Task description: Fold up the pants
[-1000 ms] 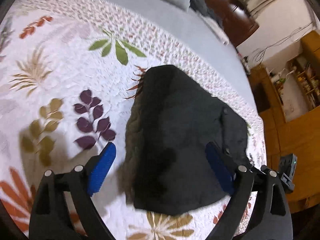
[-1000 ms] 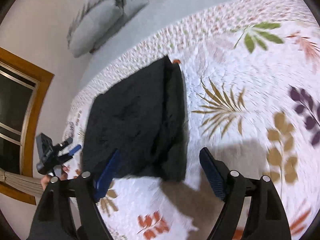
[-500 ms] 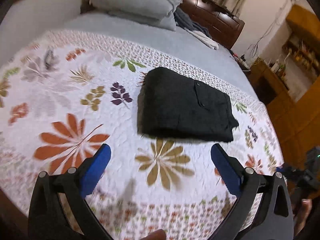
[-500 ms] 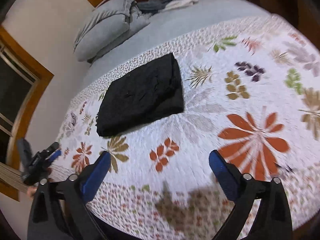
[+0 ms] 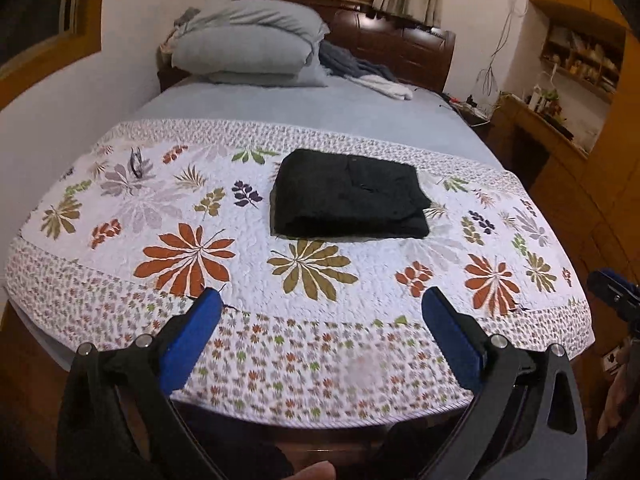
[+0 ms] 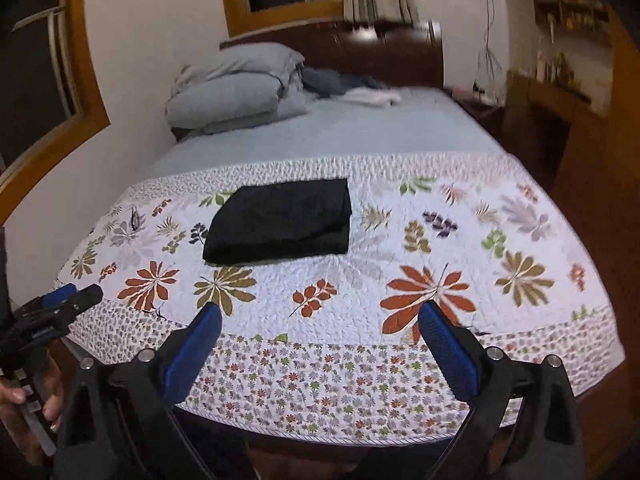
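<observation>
The black pants (image 5: 348, 196) lie folded into a flat rectangle on the floral quilt (image 5: 180, 216), and show in the right wrist view too (image 6: 280, 220). My left gripper (image 5: 320, 320) is open and empty, held back past the foot of the bed, well short of the pants. My right gripper (image 6: 318, 330) is open and empty too, also back over the quilt's near edge. The right gripper shows at the right edge of the left wrist view (image 5: 614, 292), and the left gripper at the left edge of the right wrist view (image 6: 60, 306).
Grey pillows (image 5: 248, 44) and loose clothes (image 5: 368, 74) lie at the dark wooden headboard (image 5: 400, 48). A wooden desk and shelves (image 5: 560, 120) stand right of the bed. A wall with windows (image 6: 48, 80) runs along the left.
Both grippers have pulled back and up from right over the pants to beyond the foot of the bed. The pants stay folded on the quilt.
</observation>
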### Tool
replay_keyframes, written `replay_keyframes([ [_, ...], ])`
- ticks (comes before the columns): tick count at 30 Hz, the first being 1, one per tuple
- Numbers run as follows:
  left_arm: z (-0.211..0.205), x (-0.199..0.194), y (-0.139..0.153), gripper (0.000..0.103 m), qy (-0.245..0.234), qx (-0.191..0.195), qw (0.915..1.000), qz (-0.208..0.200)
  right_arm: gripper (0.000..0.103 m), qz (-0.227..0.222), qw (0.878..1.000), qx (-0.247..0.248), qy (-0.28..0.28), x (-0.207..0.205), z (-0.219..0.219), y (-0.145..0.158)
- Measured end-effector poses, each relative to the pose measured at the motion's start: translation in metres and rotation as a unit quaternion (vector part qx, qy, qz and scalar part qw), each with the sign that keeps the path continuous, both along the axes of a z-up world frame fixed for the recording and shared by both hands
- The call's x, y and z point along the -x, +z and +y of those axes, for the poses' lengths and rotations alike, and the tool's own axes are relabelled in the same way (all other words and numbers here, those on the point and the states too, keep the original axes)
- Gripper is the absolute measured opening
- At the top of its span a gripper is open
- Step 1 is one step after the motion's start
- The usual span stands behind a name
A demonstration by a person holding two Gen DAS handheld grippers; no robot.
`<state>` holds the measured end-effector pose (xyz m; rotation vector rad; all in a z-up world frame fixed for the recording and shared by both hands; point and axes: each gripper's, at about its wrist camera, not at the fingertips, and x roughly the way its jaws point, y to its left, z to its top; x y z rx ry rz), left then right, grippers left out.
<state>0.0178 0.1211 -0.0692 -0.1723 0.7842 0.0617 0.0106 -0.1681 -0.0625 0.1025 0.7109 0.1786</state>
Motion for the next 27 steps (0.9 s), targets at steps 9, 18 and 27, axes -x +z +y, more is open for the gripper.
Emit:
replay_keyframes([
  [9,-0.028,0.068,0.049,0.1,-0.008,-0.019,0.9985,-0.051,0.099,-0.054,0.998,0.026,0.023,0.056,0.027,0.035],
  [18,-0.047,0.107,0.075,0.1,0.013,-0.041,0.9967,-0.07,0.099,-0.076,0.996,0.027,0.037,0.093,0.041,0.053],
  [27,-0.052,0.12,0.08,0.1,0.017,-0.047,0.996,-0.074,0.099,-0.06,0.998,0.01,0.029,0.099,0.043,0.048],
])
